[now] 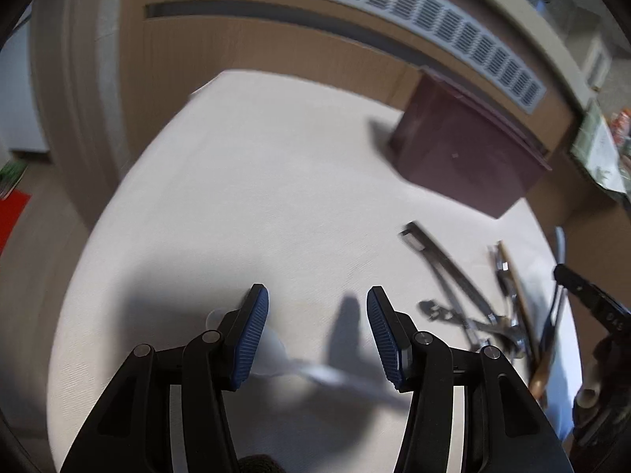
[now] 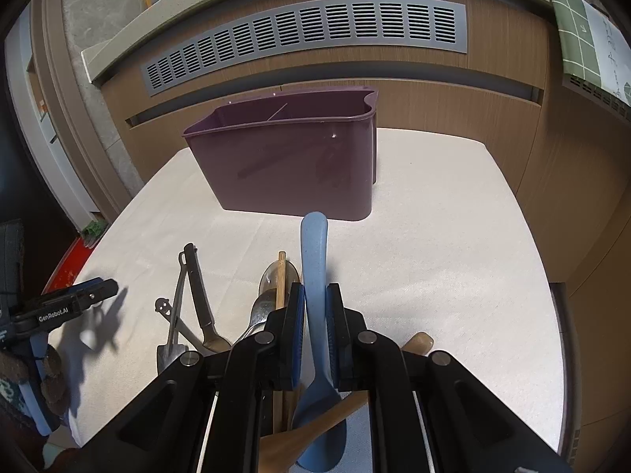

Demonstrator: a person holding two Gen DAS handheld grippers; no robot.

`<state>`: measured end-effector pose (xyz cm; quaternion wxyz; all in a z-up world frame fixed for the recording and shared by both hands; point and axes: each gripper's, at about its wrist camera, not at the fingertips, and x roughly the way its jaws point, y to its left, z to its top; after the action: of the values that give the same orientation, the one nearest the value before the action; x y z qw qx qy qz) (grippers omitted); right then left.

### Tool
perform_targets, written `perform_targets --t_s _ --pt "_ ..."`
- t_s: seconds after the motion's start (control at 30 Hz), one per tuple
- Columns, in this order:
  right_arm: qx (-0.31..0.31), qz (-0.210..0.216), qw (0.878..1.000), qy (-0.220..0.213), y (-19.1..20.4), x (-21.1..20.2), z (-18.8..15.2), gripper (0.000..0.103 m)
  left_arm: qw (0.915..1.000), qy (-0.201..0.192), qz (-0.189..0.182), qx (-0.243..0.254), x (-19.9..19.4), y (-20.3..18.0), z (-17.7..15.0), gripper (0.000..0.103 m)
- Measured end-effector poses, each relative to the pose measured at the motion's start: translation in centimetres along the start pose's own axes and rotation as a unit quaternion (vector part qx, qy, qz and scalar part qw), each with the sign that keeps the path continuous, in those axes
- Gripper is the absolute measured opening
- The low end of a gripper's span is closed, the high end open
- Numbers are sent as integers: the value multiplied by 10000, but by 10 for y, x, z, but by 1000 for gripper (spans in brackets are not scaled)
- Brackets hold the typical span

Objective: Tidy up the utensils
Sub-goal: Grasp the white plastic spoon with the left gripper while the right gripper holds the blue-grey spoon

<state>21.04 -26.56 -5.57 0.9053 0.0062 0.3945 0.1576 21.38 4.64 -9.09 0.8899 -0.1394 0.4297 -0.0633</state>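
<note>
A purple utensil caddy (image 2: pixel 292 157) with an inner divider stands at the back of the white table; it also shows in the left wrist view (image 1: pixel 469 146). My right gripper (image 2: pixel 314 307) is shut on a light blue spoon (image 2: pixel 313 260), handle pointing toward the caddy. Under it lie metal spoons (image 2: pixel 264 307), a wooden stick (image 2: pixel 280 276) and wooden utensils (image 2: pixel 315 433). Metal tongs (image 2: pixel 189 283) and a smiley-handled utensil (image 2: pixel 163 307) lie to the left. My left gripper (image 1: pixel 317 329) is open over a blurred white spoon (image 1: pixel 276 351).
A wooden cabinet with a grey vent grille (image 2: pixel 307 35) runs behind the table (image 2: pixel 453 256). A green checked cloth (image 2: pixel 579 39) hangs at the right. A red mat (image 1: pixel 12 213) lies on the floor to the left. The left gripper shows in the right wrist view (image 2: pixel 75 303).
</note>
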Motion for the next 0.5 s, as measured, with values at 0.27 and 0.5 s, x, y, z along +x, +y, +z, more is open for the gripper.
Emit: perform_targets --t_s 0.27,0.5 --pt "28 -57 10000 -10 -2 -3 -4 10 9978 -169 512 -391 -54 14 -18 53" --pt "-46 46 10000 7 6 0 -4 10 9923 261 57 -1208 -33 37 -31 53"
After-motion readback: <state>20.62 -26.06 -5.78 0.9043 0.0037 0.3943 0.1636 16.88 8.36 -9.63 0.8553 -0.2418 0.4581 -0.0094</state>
